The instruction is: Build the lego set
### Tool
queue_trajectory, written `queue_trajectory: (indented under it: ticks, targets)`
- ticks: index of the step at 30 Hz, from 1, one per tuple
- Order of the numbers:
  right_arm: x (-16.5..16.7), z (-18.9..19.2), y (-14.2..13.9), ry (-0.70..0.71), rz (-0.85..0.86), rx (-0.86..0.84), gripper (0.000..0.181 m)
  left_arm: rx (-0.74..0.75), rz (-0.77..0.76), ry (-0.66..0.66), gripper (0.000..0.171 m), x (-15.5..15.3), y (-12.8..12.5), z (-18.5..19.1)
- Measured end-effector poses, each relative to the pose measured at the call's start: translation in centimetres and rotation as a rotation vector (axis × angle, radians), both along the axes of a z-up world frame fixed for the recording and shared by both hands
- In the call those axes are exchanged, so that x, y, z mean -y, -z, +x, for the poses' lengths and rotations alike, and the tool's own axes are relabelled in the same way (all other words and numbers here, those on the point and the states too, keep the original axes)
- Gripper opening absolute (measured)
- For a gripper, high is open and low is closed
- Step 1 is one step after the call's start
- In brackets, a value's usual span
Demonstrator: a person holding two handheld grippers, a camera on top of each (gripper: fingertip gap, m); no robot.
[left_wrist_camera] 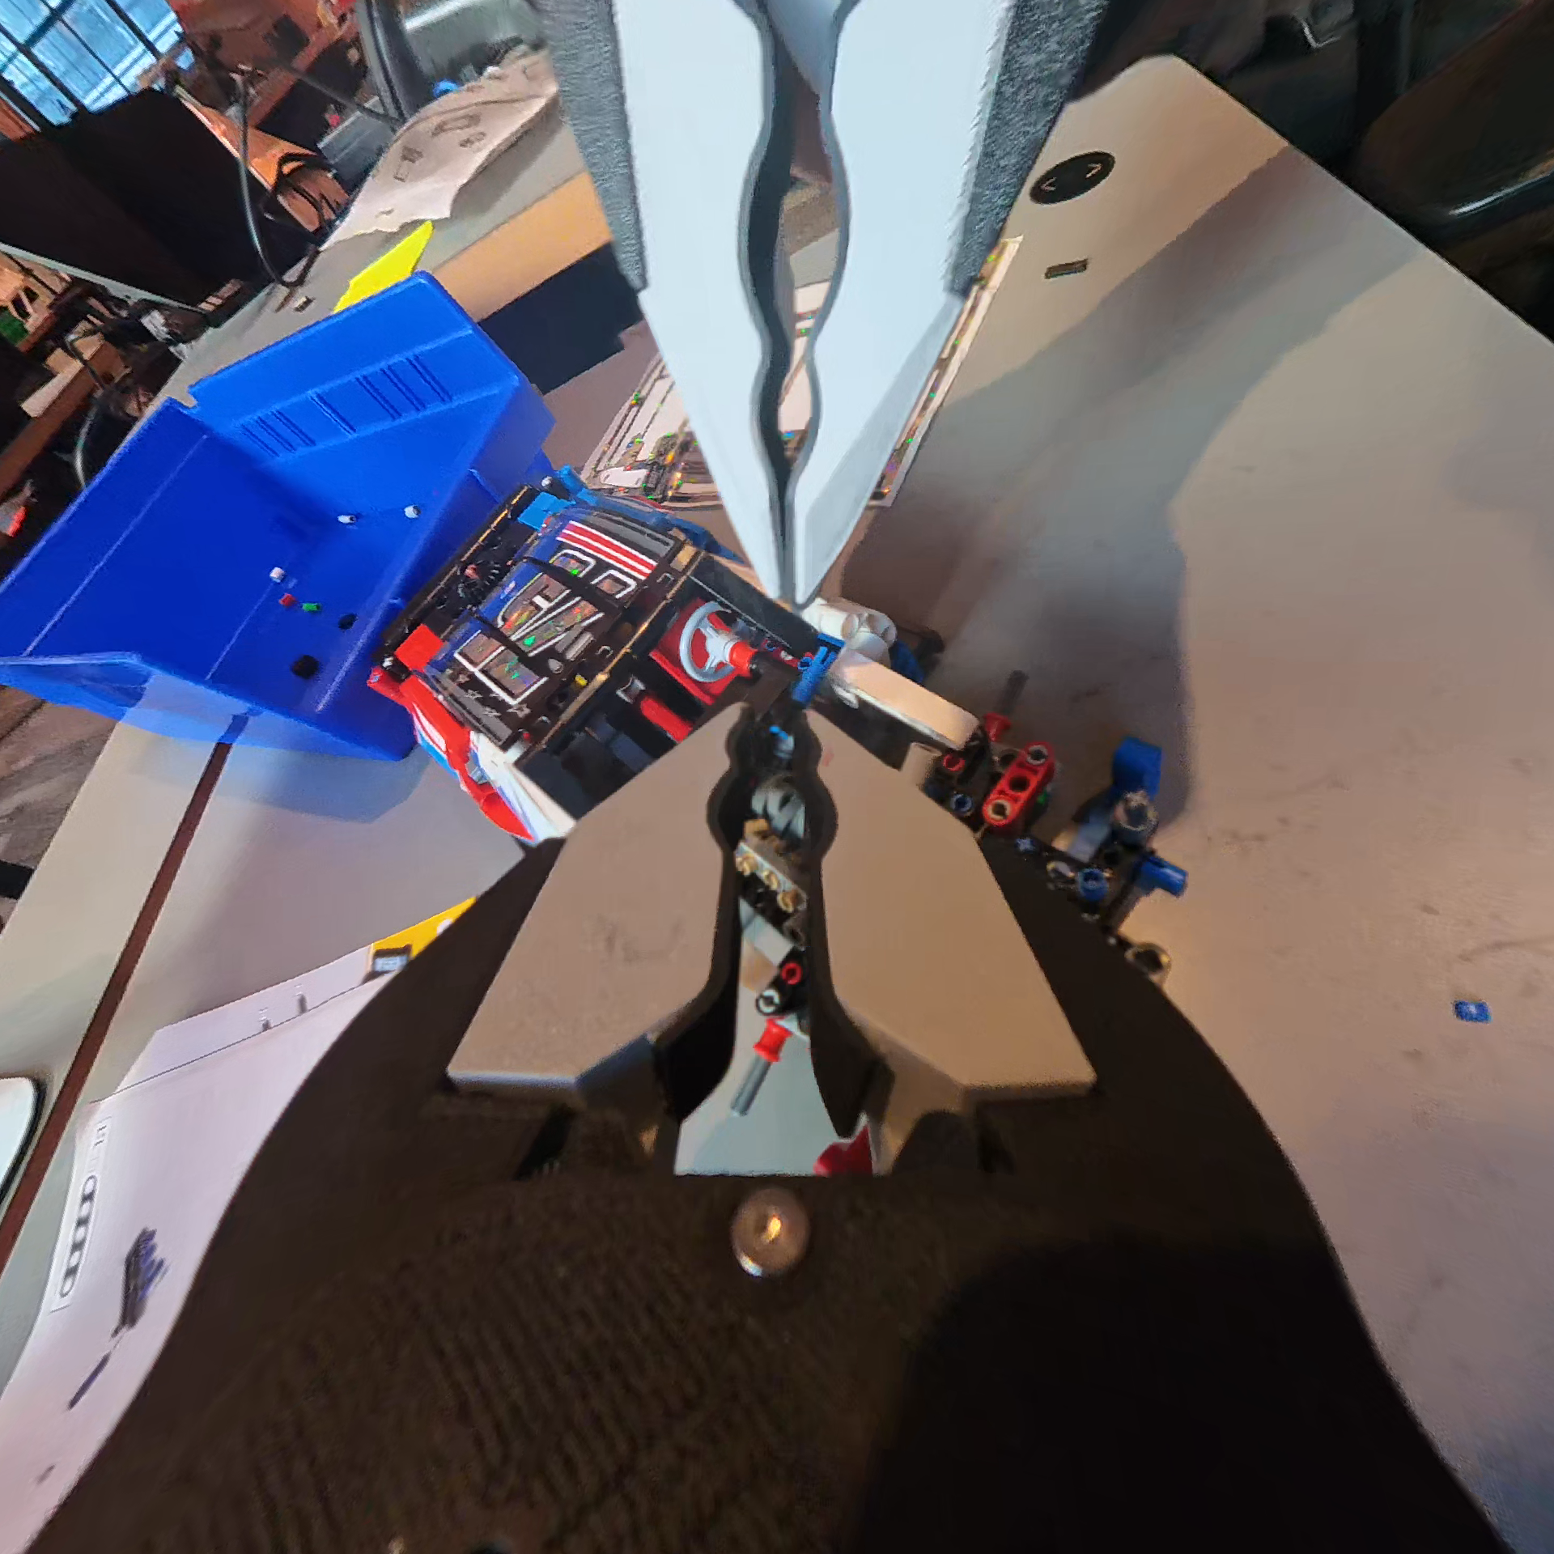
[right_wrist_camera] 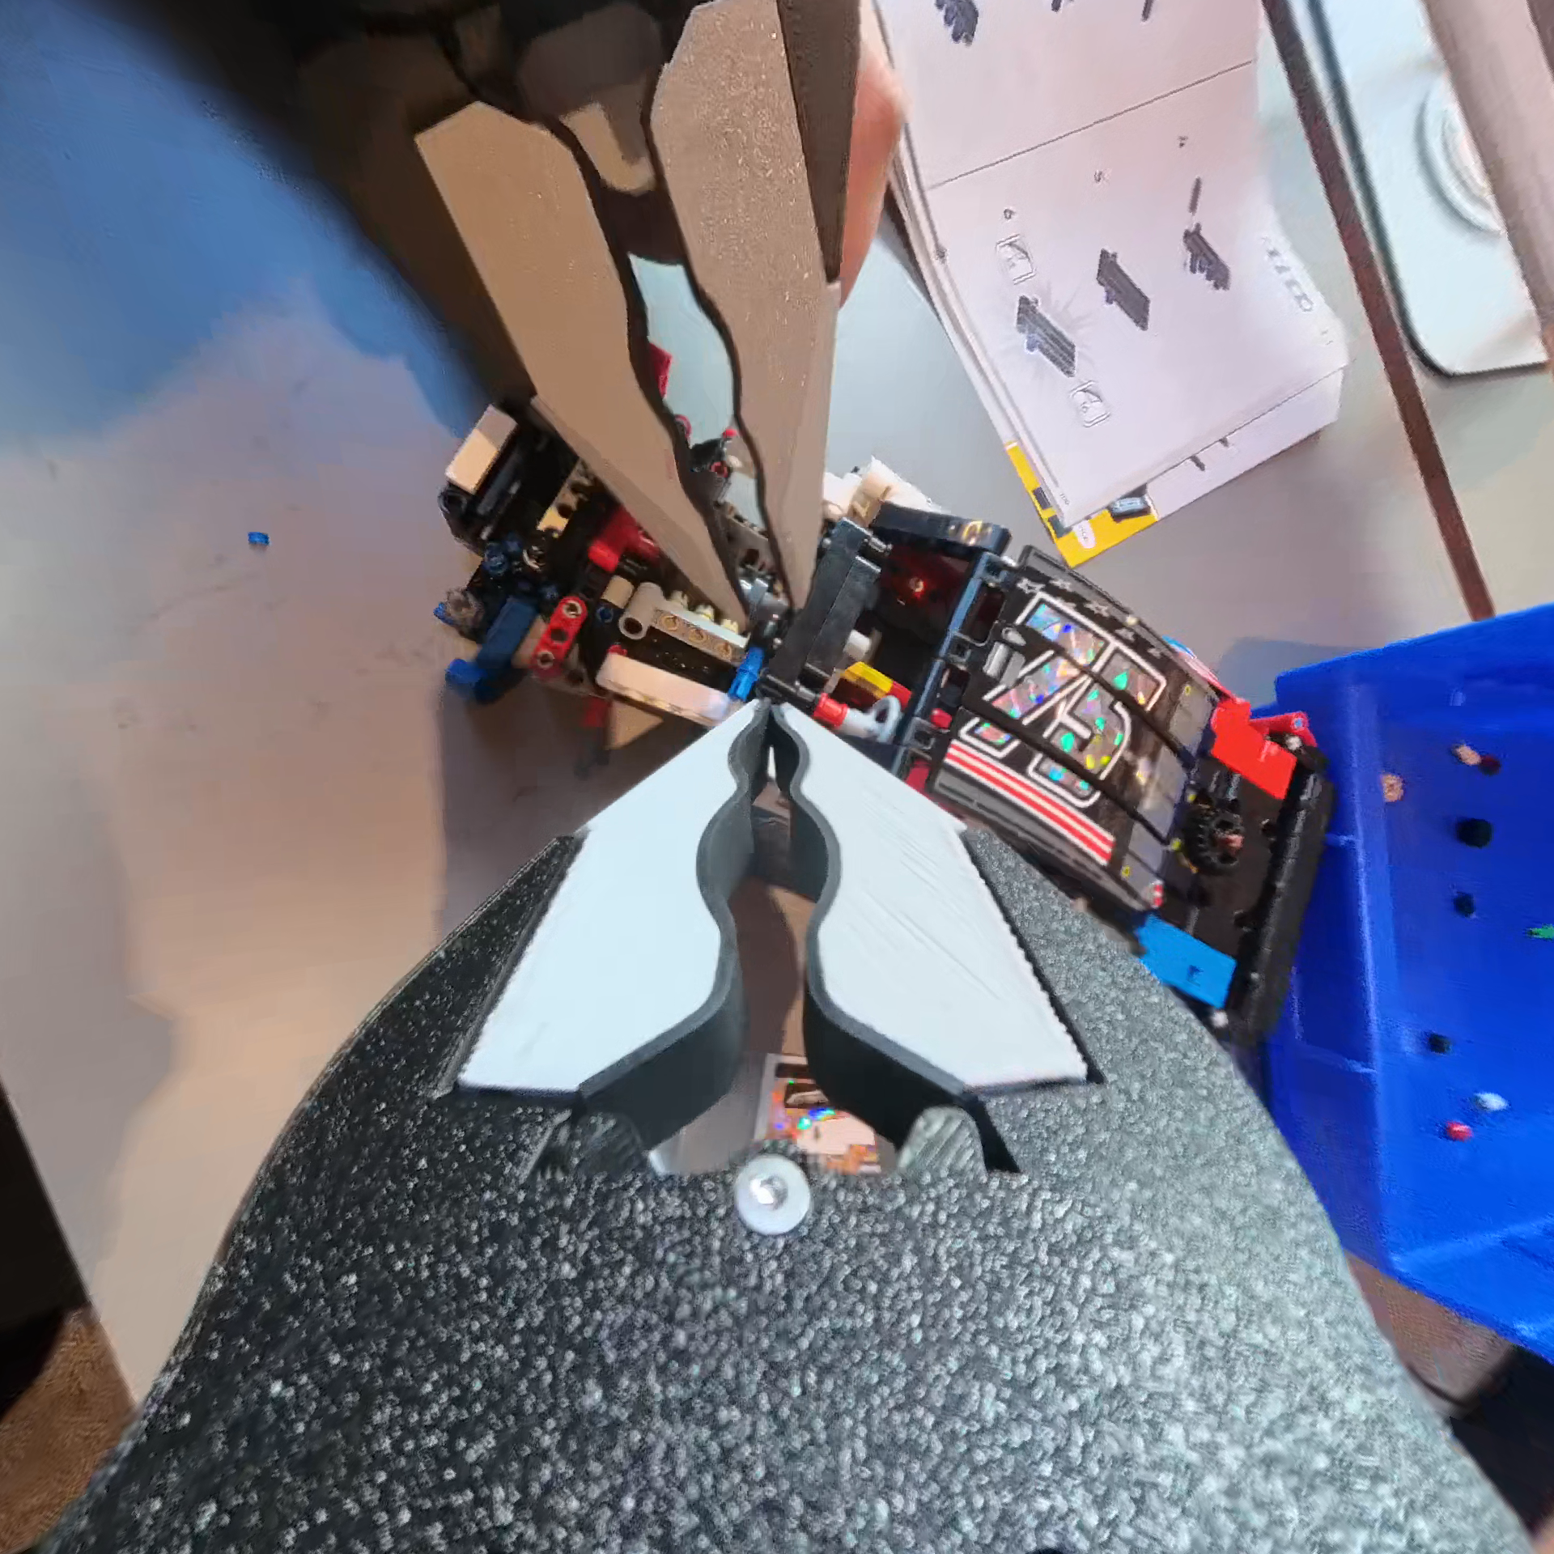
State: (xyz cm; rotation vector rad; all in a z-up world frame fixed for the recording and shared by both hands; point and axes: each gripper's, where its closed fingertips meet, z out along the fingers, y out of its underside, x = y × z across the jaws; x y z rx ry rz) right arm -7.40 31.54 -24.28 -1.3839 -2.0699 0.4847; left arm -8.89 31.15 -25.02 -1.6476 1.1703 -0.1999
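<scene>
Plastics and paper on a matt table

Glossy black-red plastic lego car (right_wrist_camera: 1051, 723) with holographic stickers — smooth blue plastic bin (left_wrist_camera: 277, 547), matt white paper booklet (right_wrist_camera: 1118, 277), scuffed grey tabletop (left_wrist_camera: 1303, 673).

The left gripper (left_wrist_camera: 778, 715) is seen from behind, its tan fingers (left_wrist_camera: 639, 917) drawn nearly together over the open chassis of the lego car (left_wrist_camera: 589, 639). From above, the right gripper (left_wrist_camera: 790, 589) is pointed down — its pale tips are met at the car's blue pin (left_wrist_camera: 811, 673). A blue bin (left_wrist_camera: 277, 547) is set against the car's far end, and an instruction booklet (left_wrist_camera: 193, 1177) is laid on the table (left_wrist_camera: 1303, 589) — lower left.
</scene>
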Motion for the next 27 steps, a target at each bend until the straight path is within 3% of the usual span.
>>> queue_trajectory:
  ticks: [5,12,21,27]
  targets:
    - [0.4,0.5,0.9,0.049,-0.085,-0.051,0.001,-0.001,-0.095,0.016,0.007,0.1,0.2,-0.4]
    - [0.8,-0.3,1.3,0.091,-0.14,-0.112,0.008,-0.052,-0.104,0.04,0.005,0.0,1.1,0.2]
    - [0.6,-0.6,1.6,0.132,-0.144,-0.154,0.005,-0.142,0.029,0.071,0.004,-0.3,1.2,0.3]
    - [0.6,-0.6,1.5,0.16,-0.229,-0.184,0.005,-0.325,0.278,0.096,0.006,-0.4,1.3,0.2]
